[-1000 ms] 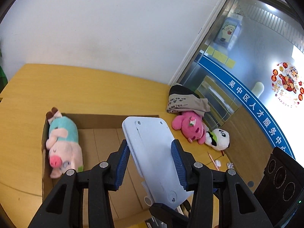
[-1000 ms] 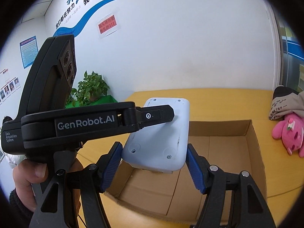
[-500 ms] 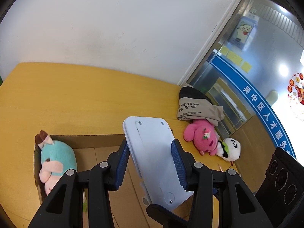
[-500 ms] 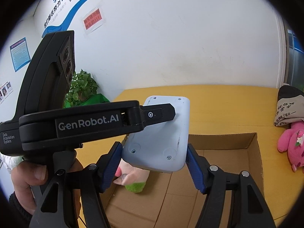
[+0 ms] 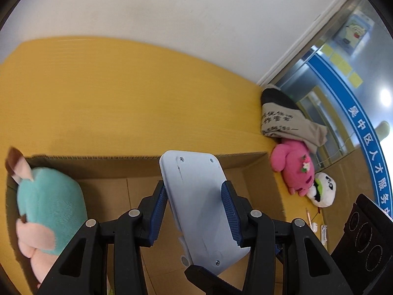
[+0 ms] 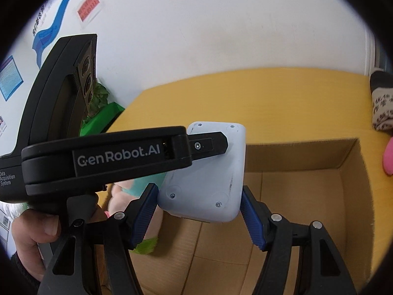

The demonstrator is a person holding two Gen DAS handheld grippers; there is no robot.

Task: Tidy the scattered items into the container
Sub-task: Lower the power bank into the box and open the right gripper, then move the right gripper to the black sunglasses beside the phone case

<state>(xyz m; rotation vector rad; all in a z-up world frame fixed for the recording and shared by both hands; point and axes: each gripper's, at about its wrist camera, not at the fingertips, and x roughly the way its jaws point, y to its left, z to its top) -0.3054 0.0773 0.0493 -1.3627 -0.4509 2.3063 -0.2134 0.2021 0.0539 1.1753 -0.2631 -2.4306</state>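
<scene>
Over the yellow surface (image 5: 103, 98) we keep the cardboard box (image 6: 348, 177) beneath us and lower squarely before letting go. The white device (image 5: 199, 196) hangs above it, pinched by both the left gripper (image 5: 194, 211) and the right gripper (image 6: 199, 216). The pig plush (image 5: 49, 209) sits inside. Since a second ago, we have dropped closer and the box fills more of each view.

A white wall (image 5: 147, 12) backs the yellow table (image 5: 110, 103); a glass partition (image 5: 343, 78) stands at right.
</scene>
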